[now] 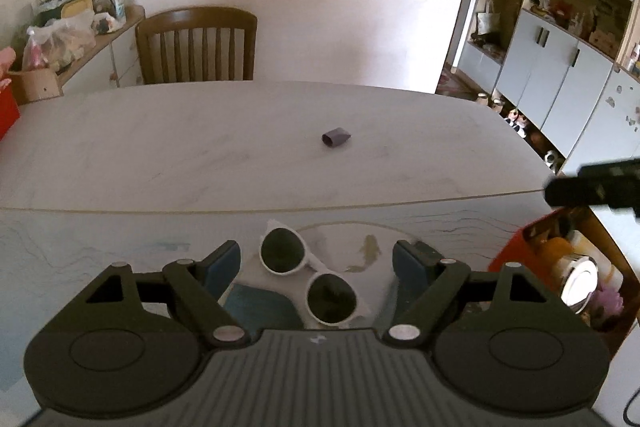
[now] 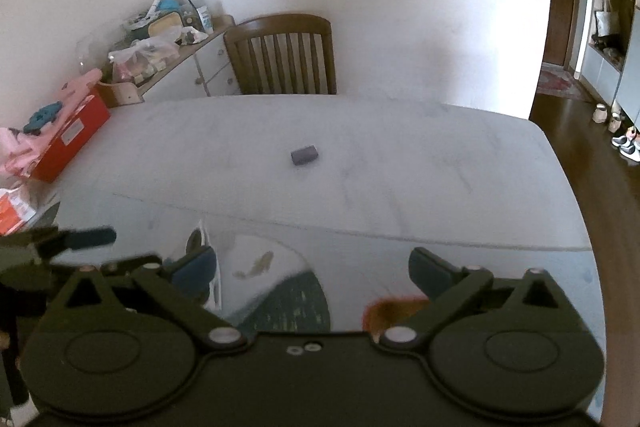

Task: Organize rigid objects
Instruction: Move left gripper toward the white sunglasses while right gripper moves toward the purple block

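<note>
The left gripper (image 1: 316,259) hangs low over the tabletop (image 1: 160,147) with its blue-padded fingers (image 1: 222,265) spread wide and gripping nothing. Between them, a little toward 6 o'clock, lie white-framed sunglasses (image 1: 308,275) with dark lenses, set on a slant, one lens toward 11 o'clock and the other toward 5 o'clock; they rest on a pale mat (image 1: 352,243) printed with a fish. At 12 o'clock, well apart across a seam in the tabletop, a small dark grey block (image 1: 336,137) lies alone. Beyond it a wooden chair (image 1: 196,45) stands against the far edge. At 3 o'clock a dark finger of the right gripper (image 1: 592,183) enters the frame, above a red box (image 1: 516,247) of mixed items at the tabletop's edge. The right gripper (image 2: 312,267) is likewise wide open and empty above the mat (image 2: 256,259), with the grey block (image 2: 305,154) at 12 o'clock, well away. At its 9 o'clock the left gripper's finger (image 2: 90,238) shows, blurred. A second red box (image 2: 72,135) sits at 10 o'clock on the tabletop's edge, with pink cloth (image 2: 76,85) on it.
</note>
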The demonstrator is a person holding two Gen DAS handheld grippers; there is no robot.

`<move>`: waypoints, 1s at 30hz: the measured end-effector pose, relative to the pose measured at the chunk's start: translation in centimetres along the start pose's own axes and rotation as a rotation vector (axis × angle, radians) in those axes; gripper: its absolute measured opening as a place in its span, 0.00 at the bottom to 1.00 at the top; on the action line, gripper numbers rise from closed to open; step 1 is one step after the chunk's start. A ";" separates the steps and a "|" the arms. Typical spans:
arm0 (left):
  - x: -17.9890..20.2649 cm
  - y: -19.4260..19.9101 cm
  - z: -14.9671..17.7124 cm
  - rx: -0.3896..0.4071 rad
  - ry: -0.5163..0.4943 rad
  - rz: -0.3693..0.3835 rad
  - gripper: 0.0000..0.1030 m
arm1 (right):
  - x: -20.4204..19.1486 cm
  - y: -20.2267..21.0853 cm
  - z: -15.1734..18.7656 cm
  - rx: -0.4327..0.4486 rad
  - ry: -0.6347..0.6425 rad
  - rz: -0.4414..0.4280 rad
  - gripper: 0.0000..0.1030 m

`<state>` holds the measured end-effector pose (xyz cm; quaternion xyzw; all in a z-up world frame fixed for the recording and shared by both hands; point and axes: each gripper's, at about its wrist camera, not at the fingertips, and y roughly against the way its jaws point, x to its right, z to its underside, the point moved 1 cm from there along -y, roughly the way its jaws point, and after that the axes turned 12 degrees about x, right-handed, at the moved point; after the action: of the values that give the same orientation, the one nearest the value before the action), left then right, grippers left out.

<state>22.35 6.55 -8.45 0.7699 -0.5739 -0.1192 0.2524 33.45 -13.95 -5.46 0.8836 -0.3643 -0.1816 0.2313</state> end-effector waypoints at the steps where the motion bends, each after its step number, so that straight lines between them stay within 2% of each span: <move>1: -0.3 -0.2 0.1 0.000 0.003 0.000 0.81 | -0.2 -0.8 -0.4 -0.005 -0.002 -0.004 1.00; 8: -2.0 -2.7 0.8 -0.029 0.010 0.026 0.81 | -2.2 -6.6 -2.5 -0.019 0.044 -0.006 0.99; 15: -3.2 -5.0 1.5 -0.034 0.006 0.049 0.81 | -3.5 -13.2 -3.5 -0.057 0.112 0.002 0.93; 21: -3.8 -7.2 2.4 -0.055 0.016 0.077 0.81 | -3.8 -18.2 -3.2 -0.098 0.114 0.036 0.87; 30: -4.7 -9.6 3.2 -0.069 0.052 0.088 0.80 | -3.5 -22.7 -2.1 -0.136 0.141 0.054 0.80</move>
<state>27.26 12.25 -16.75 0.7375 -0.5960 -0.1078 0.2987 44.83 3.37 -15.46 0.8663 -0.3575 -0.1372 0.3208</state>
